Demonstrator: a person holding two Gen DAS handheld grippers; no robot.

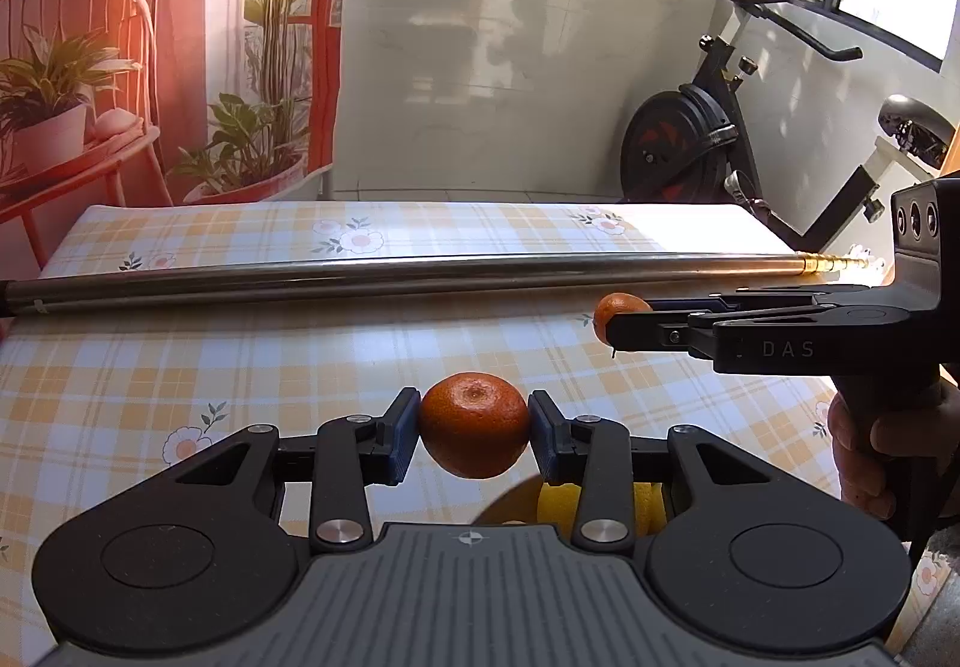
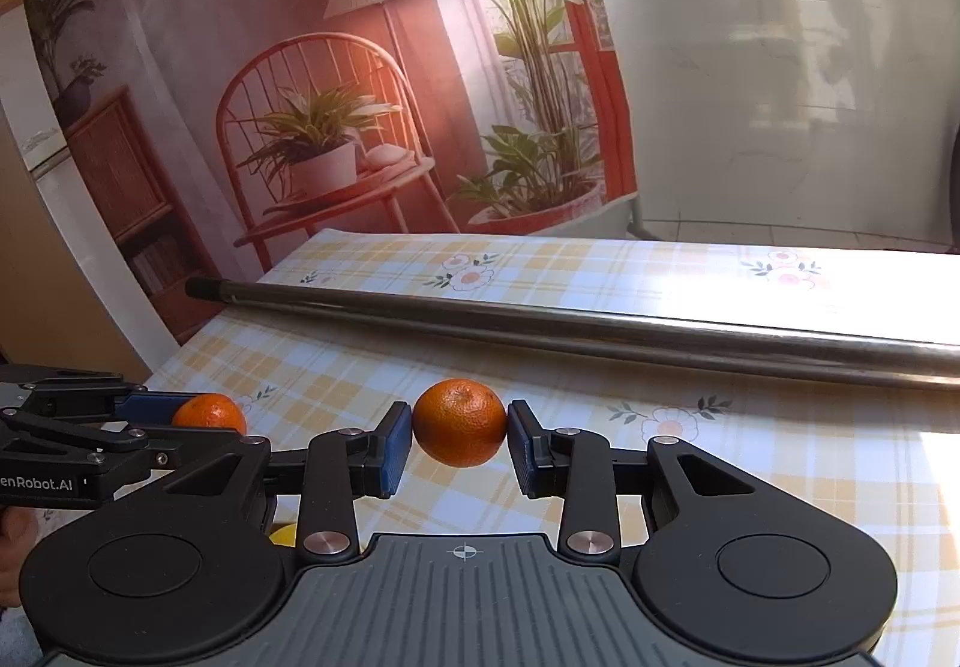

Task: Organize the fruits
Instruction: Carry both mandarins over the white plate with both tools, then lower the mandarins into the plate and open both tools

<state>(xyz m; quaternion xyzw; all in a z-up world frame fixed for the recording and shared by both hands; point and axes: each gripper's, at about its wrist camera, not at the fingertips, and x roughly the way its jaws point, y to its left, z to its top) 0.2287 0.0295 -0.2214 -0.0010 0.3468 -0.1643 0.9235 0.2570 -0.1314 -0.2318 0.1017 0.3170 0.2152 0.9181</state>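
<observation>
Oranges sit in both claws, each lifted clear of the checked tabletop (image 1: 180,367). The left claw (image 1: 474,430) is clamped on one orange (image 1: 474,424) between its blue pads. The right claw (image 2: 460,427) is clamped on the second orange (image 2: 460,422). A long metal pole (image 1: 390,274) lies across the tabletop behind them. Something yellow (image 1: 558,502) shows under the left claw.

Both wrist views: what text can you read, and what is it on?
"DAS": on the side of the right gripper, seen from the left wrist.
"enRobot.AI": on the side of the left gripper, seen from the right wrist; the frame edge cuts off its start.
No other readable text.
</observation>
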